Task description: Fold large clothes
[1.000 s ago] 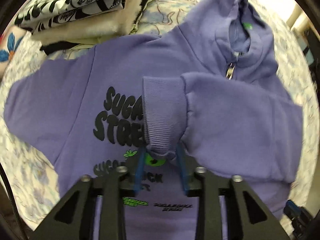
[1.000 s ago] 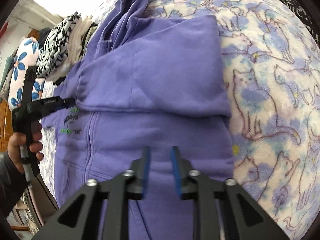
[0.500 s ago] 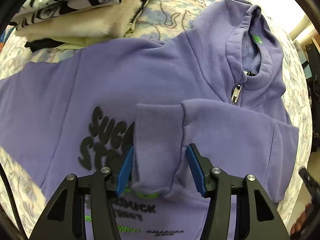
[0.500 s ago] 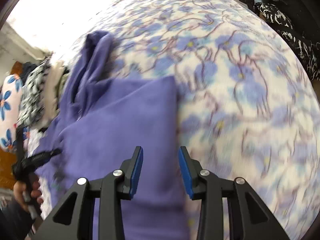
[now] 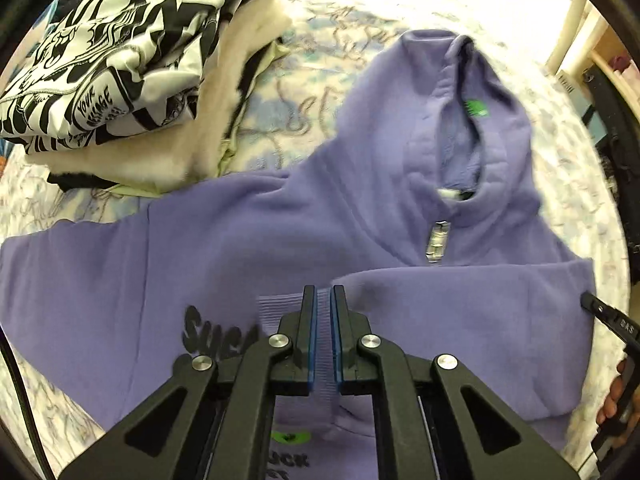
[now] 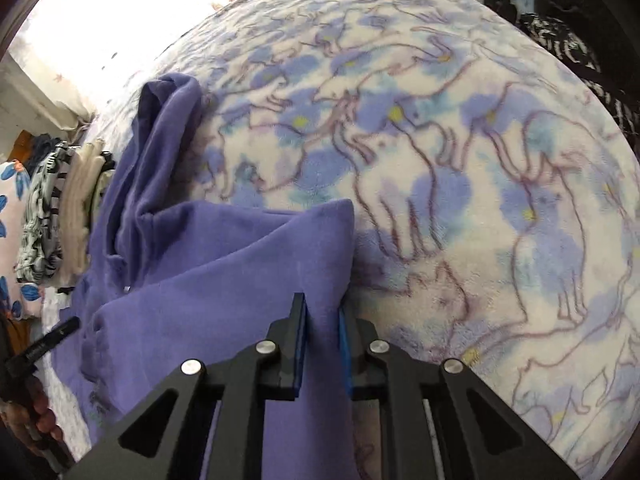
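Note:
A purple zip hoodie (image 5: 280,220) lies face up on the bed, its right sleeve folded across the chest. My left gripper (image 5: 323,292) is shut on that sleeve's ribbed cuff (image 5: 276,304), which shows between the blue pads. In the right wrist view the hoodie (image 6: 200,280) fills the lower left. My right gripper (image 6: 322,304) sits at the folded shoulder edge, its jaws closing with the purple fabric filling the gap between the pads. Each gripper shows at the other view's edge: the right gripper (image 5: 612,320) and the left gripper (image 6: 44,344).
A stack of folded clothes (image 5: 120,60), black-and-white print on top of cream, sits beyond the hoodie's left sleeve and shows again as the stack (image 6: 52,208). A fleece blanket with blue cat outlines (image 6: 480,200) covers the bed to the right. Dark clutter lines the far right edge.
My left gripper slid forward along the cuff and shut on it. My right gripper travelled to the hoodie's folded right edge and its jaws narrowed around the fabric.

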Motion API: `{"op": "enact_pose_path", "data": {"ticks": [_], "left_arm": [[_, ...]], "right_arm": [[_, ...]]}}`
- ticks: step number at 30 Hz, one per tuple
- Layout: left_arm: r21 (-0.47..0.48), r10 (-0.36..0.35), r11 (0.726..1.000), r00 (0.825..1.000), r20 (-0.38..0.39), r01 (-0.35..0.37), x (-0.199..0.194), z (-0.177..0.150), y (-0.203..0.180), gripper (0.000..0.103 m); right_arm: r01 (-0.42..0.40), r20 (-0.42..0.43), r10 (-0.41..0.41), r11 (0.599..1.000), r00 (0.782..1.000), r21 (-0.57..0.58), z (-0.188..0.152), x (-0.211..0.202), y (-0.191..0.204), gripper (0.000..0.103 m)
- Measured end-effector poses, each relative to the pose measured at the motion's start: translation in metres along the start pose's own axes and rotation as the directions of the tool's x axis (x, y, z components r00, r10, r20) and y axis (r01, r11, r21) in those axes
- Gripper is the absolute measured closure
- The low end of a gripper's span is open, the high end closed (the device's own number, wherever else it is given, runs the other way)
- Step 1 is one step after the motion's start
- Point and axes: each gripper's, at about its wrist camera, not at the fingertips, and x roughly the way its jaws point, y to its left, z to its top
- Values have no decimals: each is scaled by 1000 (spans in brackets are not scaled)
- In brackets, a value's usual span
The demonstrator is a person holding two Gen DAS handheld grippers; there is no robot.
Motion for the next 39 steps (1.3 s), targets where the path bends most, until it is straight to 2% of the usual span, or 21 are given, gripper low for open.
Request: {"op": "enact_pose_path", "data": {"ticks": [3, 5, 6, 8, 10, 13, 17, 20, 21, 22, 23, 24, 26, 28, 31, 33, 37, 39], "left_arm": [[-76, 1, 997, 995, -100, -8, 22, -2, 9, 98], [-131, -43, 991, 994, -103, 29, 20, -5, 19, 91], [-147, -54, 988, 994, -98, 39, 17, -7, 22, 86], [-162, -69, 985, 993, -94, 53, 10, -11, 27, 64], [-161, -69, 986, 993, -101, 52, 5, -19, 30, 51], [-146, -82, 987, 988, -129, 63, 3, -36, 28, 51], [-147, -93, 987, 980, -175, 68, 12, -56, 26, 51], [-170, -90, 984, 982, -166, 61, 16, -58, 24, 53], [-171, -92, 983, 983, -161, 64, 16, -60, 24, 59], [-164, -110, 983, 982, -156, 84, 16, -62, 23, 85], [-150, -140, 982, 978, -156, 117, 13, -63, 18, 95], [-114, -98, 990, 986, -133, 83, 6, -62, 12, 96], [-51, -46, 998, 996, -82, 42, -6, -60, 2, 97], [-32, -10, 999, 999, -46, 8, -11, -60, 2, 97], [-80, -4, 997, 995, -102, -4, 6, -66, 17, 96], [-74, 1, 997, 995, -102, -9, 8, -64, 21, 92], [-61, 55, 996, 995, -84, -61, -7, -67, 19, 73], [-75, 75, 994, 994, -76, -81, -17, -70, 20, 73]], "right_arm": [[-43, -20, 45, 997, 999, 67, 1, -3, -9, 82], [-79, -14, 80, 994, 997, 69, 1, -16, -10, 81], [-89, -10, 89, 994, 996, 64, -1, -21, -10, 76], [-127, -13, 128, 991, 992, 49, -10, -35, -12, 71], [-150, -36, 151, 988, 988, 25, -25, -47, -15, 69], [-145, -82, 141, 989, 987, -36, -55, -56, -15, 69], [-115, -147, 99, 988, 984, -104, -89, -47, -11, 69], [-69, -138, 52, 990, 989, -124, -103, -38, -9, 69], [-66, -134, 50, 991, 990, -117, -104, -38, -9, 69], [-67, -139, 53, 993, 989, -97, -104, -35, -11, 69], [-65, -138, 54, 994, 989, -82, -104, -35, -12, 71], [-68, -126, 59, 995, 990, -75, -104, -38, -11, 75], [-67, -95, 59, 994, 994, -89, -109, -46, -8, 76], [-44, -90, 35, 994, 995, -98, -115, -46, -9, 77], [-23, -108, 17, 998, 994, -60, -116, -39, -12, 76], [-6, -117, -1, 998, 993, -58, -113, -41, -9, 75], [34, -91, -43, 995, 995, -96, -111, -52, 3, 75], [49, -73, -57, 993, 996, -103, -110, -57, 7, 75]]}}
